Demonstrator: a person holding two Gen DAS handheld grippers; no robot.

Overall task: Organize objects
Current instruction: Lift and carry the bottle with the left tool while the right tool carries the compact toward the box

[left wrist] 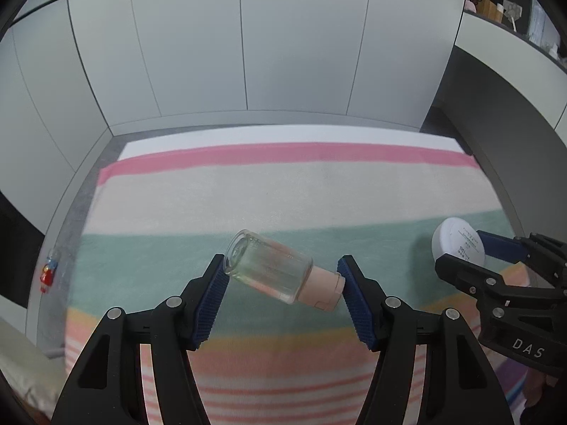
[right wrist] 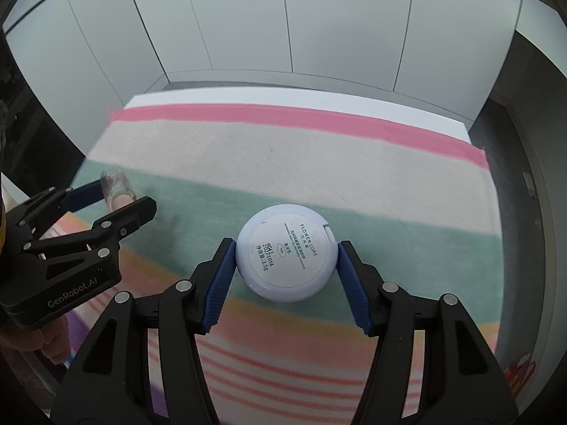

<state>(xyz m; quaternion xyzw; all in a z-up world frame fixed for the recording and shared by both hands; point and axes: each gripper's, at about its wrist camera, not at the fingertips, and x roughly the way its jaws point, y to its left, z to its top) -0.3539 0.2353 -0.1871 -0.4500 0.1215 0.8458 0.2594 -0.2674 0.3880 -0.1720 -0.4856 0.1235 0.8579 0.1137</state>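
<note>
A clear glass bottle (left wrist: 271,271) is clamped end to end by the left gripper (left wrist: 283,276); a round white compact (right wrist: 287,252) is clamped by the right gripper (right wrist: 287,265), above a striped towel (left wrist: 248,194).

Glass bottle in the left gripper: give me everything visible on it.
The glass bottle is small, clear and cylindrical, with a pale pink cap still on. It looks nearly empty, perhaps holding faint clear liquid. It lies tilted sideways, base up-left, cap lower-right, clamped end to end by the left hand-held gripper above the striped towel.
</note>
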